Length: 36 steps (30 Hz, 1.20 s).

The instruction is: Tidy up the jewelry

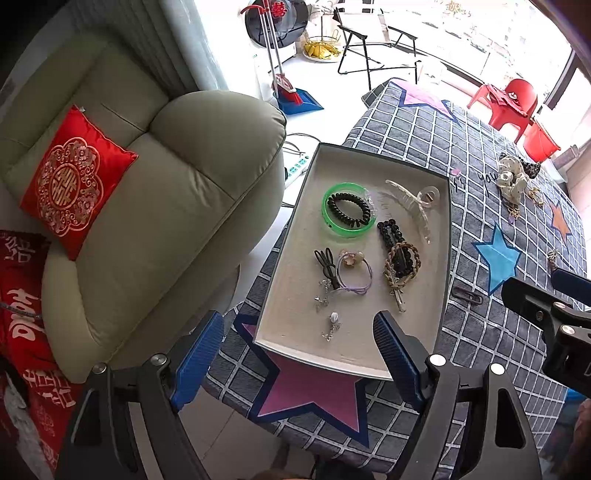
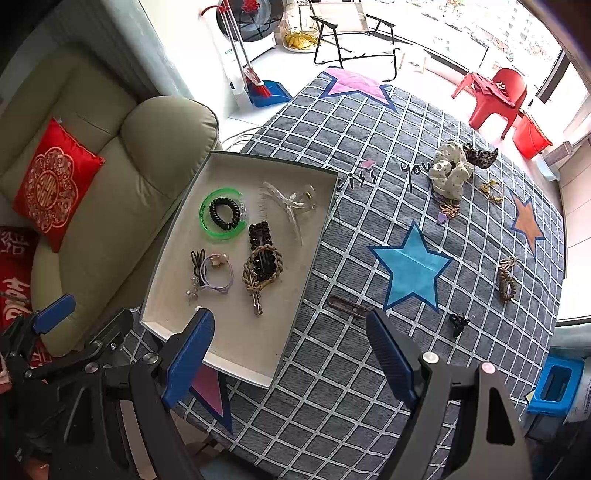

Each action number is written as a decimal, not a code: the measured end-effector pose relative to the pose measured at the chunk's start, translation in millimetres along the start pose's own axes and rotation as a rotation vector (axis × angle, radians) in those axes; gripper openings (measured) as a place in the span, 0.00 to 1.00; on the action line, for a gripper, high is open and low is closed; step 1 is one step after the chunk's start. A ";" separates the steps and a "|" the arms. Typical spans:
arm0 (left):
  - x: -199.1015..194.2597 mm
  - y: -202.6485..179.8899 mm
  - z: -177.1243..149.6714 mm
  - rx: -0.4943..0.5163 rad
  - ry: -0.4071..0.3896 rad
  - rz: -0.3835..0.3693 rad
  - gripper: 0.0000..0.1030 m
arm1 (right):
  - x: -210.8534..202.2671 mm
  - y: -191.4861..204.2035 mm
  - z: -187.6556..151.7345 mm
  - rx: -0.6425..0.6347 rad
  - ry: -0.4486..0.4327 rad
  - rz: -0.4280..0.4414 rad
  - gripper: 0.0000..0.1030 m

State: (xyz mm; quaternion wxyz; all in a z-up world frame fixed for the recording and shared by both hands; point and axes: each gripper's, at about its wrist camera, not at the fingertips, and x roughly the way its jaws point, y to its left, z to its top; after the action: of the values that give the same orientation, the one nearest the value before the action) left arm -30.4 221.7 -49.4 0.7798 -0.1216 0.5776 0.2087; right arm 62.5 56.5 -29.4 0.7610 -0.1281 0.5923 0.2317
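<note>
A white tray on the checked cloth holds a green bangle around a black coil tie, a clear claw clip, a black beaded clip, a braided tie, a purple tie and small charms. On the cloth lie a brown clip, a black mini claw, a braided tie, scrunchies and gold pieces. My left gripper is open, empty, above the tray's near edge. My right gripper is open, empty.
A beige sofa with a red cushion stands left of the table. A broom and blue dustpan, a folding chair and a red plastic chair stand beyond. A blue box sits at the right.
</note>
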 end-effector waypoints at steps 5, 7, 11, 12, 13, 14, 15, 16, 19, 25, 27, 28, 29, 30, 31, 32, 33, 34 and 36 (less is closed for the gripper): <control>0.7 -0.4 -0.3 0.001 0.000 0.002 0.82 | 0.8 -1.0 -0.1 0.001 0.000 0.001 0.84; 0.9 -0.2 -0.5 0.001 0.000 0.002 0.82 | 1.1 -0.8 0.0 0.000 0.001 0.001 0.84; 1.3 -0.5 -0.2 0.002 0.000 0.003 0.82 | 1.0 -0.9 0.2 0.003 0.000 0.001 0.84; 1.4 -0.5 -0.2 0.002 0.001 0.003 0.82 | 1.2 -0.8 0.2 0.003 0.000 0.000 0.84; 1.0 -0.8 0.0 0.001 0.001 0.003 0.82 | 0.9 -0.8 0.2 0.003 -0.001 0.000 0.84; 0.7 -1.0 0.1 0.001 0.001 0.003 0.82 | 1.0 -0.9 0.2 0.003 0.000 0.000 0.84; 0.9 -0.8 -0.1 0.001 0.001 0.004 0.82 | 1.0 -1.0 0.1 0.003 0.000 0.000 0.84; 0.7 -1.0 0.0 0.001 0.000 0.004 0.82 | 1.4 -0.8 0.1 0.003 0.000 0.001 0.84; 2.0 -0.8 -0.5 0.002 0.001 0.006 0.82 | 1.0 -0.7 0.3 0.001 0.001 0.002 0.84; 4.3 0.2 -0.9 0.002 0.008 0.012 0.82 | 3.0 -1.6 -0.9 0.002 0.003 0.003 0.84; 4.7 0.6 -1.3 0.000 0.010 0.014 0.82 | 3.9 -1.7 -1.8 0.003 0.004 0.004 0.84; 4.6 1.1 -1.5 -0.001 0.010 0.015 0.82 | 3.7 -1.7 -1.3 0.002 0.004 0.004 0.84; 4.4 1.5 -1.5 -0.003 0.009 0.017 0.82 | 3.7 -1.7 -1.4 0.002 0.004 0.004 0.84; 4.3 1.8 -1.3 -0.002 0.008 0.016 0.82 | 3.6 -1.7 -1.1 0.003 0.004 0.004 0.84; 4.2 1.8 -1.1 -0.001 0.007 0.016 0.82 | 4.3 -1.5 -1.8 0.004 0.005 0.004 0.84; 4.2 1.6 -1.0 0.001 0.006 0.016 0.82 | 5.0 -1.2 -2.9 0.004 0.005 0.005 0.84; 4.3 1.2 -0.8 0.001 0.007 0.015 0.82 | 5.1 -1.1 -3.2 0.004 0.004 0.005 0.84; 4.3 1.3 -0.8 0.002 0.007 0.015 0.82 | 4.9 -1.3 -2.7 0.003 0.005 0.005 0.84; 4.3 1.4 -0.5 0.004 0.008 0.014 0.82 | 5.2 -1.2 -3.1 0.003 0.005 0.005 0.84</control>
State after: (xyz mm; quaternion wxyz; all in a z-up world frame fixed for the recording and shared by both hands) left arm -30.5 223.5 -53.7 0.7761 -0.1167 0.5821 0.2127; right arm 61.4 55.0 -35.2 0.7593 -0.1259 0.5947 0.2323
